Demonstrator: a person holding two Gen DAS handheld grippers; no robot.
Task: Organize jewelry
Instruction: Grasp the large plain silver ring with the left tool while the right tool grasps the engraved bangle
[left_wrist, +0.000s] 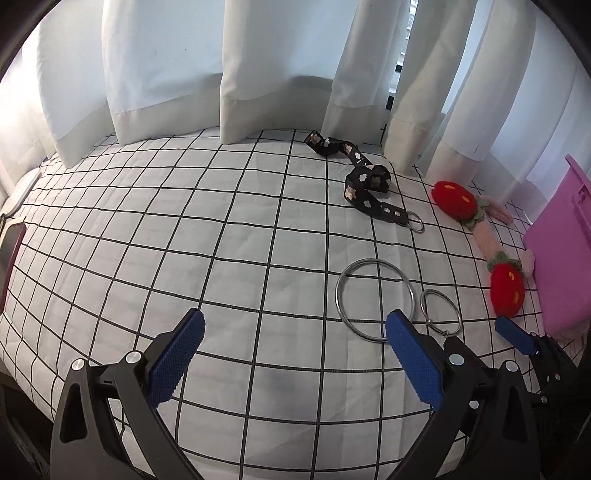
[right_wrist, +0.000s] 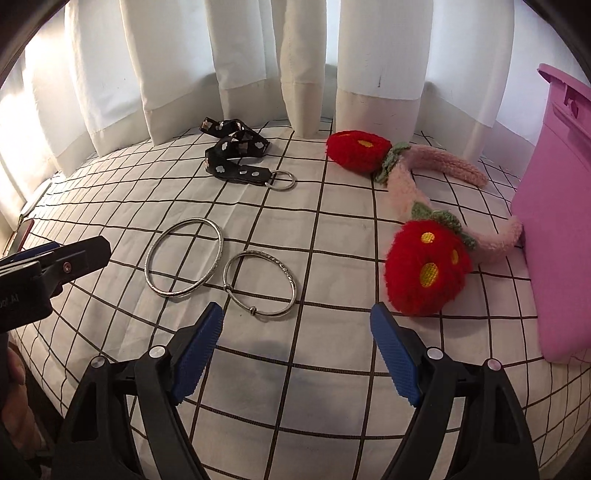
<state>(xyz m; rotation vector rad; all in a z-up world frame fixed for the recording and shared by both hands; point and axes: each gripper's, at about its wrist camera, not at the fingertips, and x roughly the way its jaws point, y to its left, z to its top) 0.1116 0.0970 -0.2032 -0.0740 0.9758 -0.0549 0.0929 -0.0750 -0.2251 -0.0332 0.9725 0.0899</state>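
Note:
Two silver bangles lie flat on the checked cloth: a large bangle (right_wrist: 184, 256) (left_wrist: 375, 300) and beside it a smaller bangle (right_wrist: 259, 283) (left_wrist: 440, 312) with a bead. A black strap with flower prints and a metal ring (right_wrist: 240, 155) (left_wrist: 369, 184) lies further back. A pink fuzzy headband with two red strawberry pompoms (right_wrist: 424, 221) (left_wrist: 487, 236) rests against a pink box (right_wrist: 554, 229) (left_wrist: 557, 258). My left gripper (left_wrist: 295, 334) is open over bare cloth, left of the large bangle. My right gripper (right_wrist: 297, 325) is open, just short of the smaller bangle. Neither holds anything.
White curtains (right_wrist: 258, 55) hang along the far edge of the cloth-covered surface (right_wrist: 332, 369). A dark phone (left_wrist: 11, 266) lies at the far left edge. In the right wrist view the left gripper's body (right_wrist: 44, 269) shows at the left, with a hand below it.

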